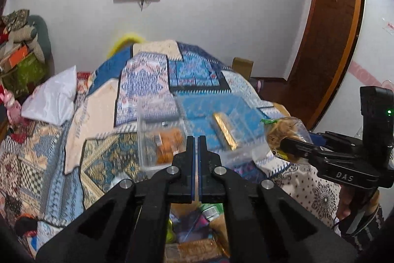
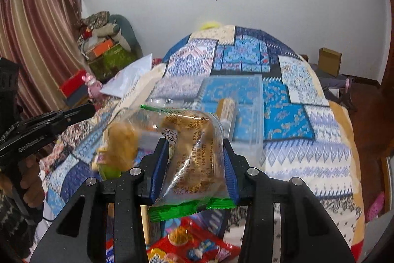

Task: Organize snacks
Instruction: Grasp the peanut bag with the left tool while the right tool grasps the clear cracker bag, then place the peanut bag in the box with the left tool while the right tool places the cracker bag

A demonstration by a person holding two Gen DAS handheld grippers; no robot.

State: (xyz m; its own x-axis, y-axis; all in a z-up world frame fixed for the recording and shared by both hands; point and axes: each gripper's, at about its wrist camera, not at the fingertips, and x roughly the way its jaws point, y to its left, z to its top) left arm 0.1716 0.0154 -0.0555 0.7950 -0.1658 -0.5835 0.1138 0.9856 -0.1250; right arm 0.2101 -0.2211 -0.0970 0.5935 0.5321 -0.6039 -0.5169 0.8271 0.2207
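A patchwork-quilted bed is seen; a clear bin is set mid-bed. The right tool is clamped on a clear pastry bag, held near the bin. The left tool is pressed together, nothing gripped.

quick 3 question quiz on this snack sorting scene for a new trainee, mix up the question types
1. True or false: the left gripper is shut with nothing between its fingers.
2. Which gripper holds the clear snack bag with the green seal? A) left B) right C) neither
3. Fill in: the gold-wrapped snack lies inside a clear plastic ____ on the patchwork quilt.

Key
1. True
2. B
3. Container: a see-through box, with a second one holding orange snacks beside it.
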